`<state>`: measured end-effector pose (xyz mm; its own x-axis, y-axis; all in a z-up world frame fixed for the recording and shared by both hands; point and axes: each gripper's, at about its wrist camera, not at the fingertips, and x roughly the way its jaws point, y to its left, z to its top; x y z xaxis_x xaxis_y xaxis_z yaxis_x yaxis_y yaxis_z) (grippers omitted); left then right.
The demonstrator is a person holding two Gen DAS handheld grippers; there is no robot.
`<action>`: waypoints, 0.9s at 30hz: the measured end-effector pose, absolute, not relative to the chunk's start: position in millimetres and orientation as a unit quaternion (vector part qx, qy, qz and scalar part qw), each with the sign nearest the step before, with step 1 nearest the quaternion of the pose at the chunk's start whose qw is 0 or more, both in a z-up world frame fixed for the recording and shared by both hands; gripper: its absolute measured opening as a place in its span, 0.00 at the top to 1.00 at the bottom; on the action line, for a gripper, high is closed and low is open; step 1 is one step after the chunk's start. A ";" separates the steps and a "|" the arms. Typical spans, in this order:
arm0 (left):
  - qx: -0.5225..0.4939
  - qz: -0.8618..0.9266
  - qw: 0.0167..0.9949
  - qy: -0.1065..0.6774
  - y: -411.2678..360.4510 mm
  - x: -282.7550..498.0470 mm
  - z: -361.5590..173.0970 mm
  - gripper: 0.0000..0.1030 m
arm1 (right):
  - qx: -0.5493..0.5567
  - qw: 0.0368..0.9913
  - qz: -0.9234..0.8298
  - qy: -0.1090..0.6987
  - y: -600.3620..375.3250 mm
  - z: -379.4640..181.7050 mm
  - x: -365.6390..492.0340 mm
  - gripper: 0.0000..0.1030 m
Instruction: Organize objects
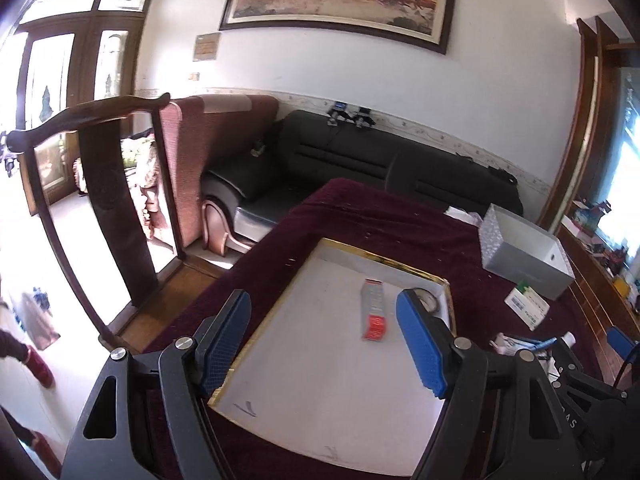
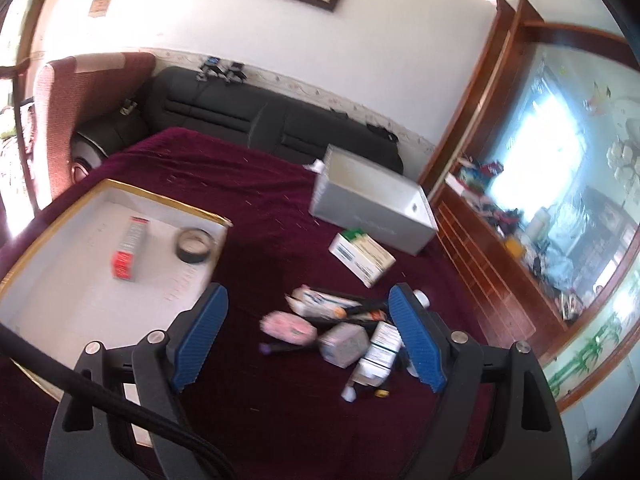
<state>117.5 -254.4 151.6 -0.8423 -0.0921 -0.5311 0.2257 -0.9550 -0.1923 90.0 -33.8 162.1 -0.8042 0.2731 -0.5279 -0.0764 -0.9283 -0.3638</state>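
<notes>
Left tongs (image 1: 324, 344) fill the bottom of the left wrist view, blue pads spread wide, nothing between them. Below them sits a white tray (image 1: 280, 380) with a gold rim, on the counter (image 1: 360, 216) under a maroon cloth. Inside the tray: a red-and-grey box (image 1: 374, 310) lying flat, and a tape roll (image 1: 426, 300) in the far right corner, partly hidden by the right pad. Right of the tray, well apart, a grey open box (image 1: 528, 256) stands on the cloth, with a white-green carton (image 1: 526, 304) just in front of it. A few small items show at the right edge, too cut off to name. Black sofa (image 1: 360, 156) behind the counter.

Right wrist view: right tongs (image 2: 308, 336) also wide, empty, above a loose pile on the cloth. Pile holds a pink round item (image 2: 288, 328), a grey packet (image 2: 344, 344), a white bottle (image 2: 378, 356) on its side, and a long white-blue carton (image 2: 324, 304); all blurred. White-green carton (image 2: 362, 256) lies beyond the pile, just beside the grey open box (image 2: 372, 208). Tray (image 2: 60, 292) to the left, with red-and-grey box (image 2: 130, 248) and tape roll (image 2: 195, 245) apart from each other inside it.
</notes>
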 end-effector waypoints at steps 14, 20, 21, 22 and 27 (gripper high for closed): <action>0.381 -0.921 -0.060 -0.048 -44.1 15.1 90.4 0.32 | -0.362 0.081 0.928 -0.023 131.4 137.5 73.1 0.20; 0.402 -0.914 -0.033 -0.043 -33.4 -3.4 68.7 0.32 | -0.381 0.054 0.922 0.039 152.5 119.5 63.1 0.20; 0.404 -0.913 -0.030 -0.043 -31.2 -7.3 64.4 0.32 | -0.381 0.053 0.922 0.042 154.1 117.8 62.4 0.20; 0.407 -0.912 -0.029 -0.042 -29.7 -10.6 60.4 0.32 | -0.381 0.054 0.922 0.044 155.6 116.4 62.4 0.20; 0.423 -0.905 -0.032 -0.034 -21.9 -20.8 41.7 0.32 | -0.384 0.051 0.920 0.056 163.2 113.1 61.1 0.20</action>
<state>-20.8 -21.9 41.7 -0.6393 0.0286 -0.7685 -0.0868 -0.9956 0.0352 61.1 163.2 113.1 -0.7005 0.0505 -0.7119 -0.1370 -0.9885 0.0647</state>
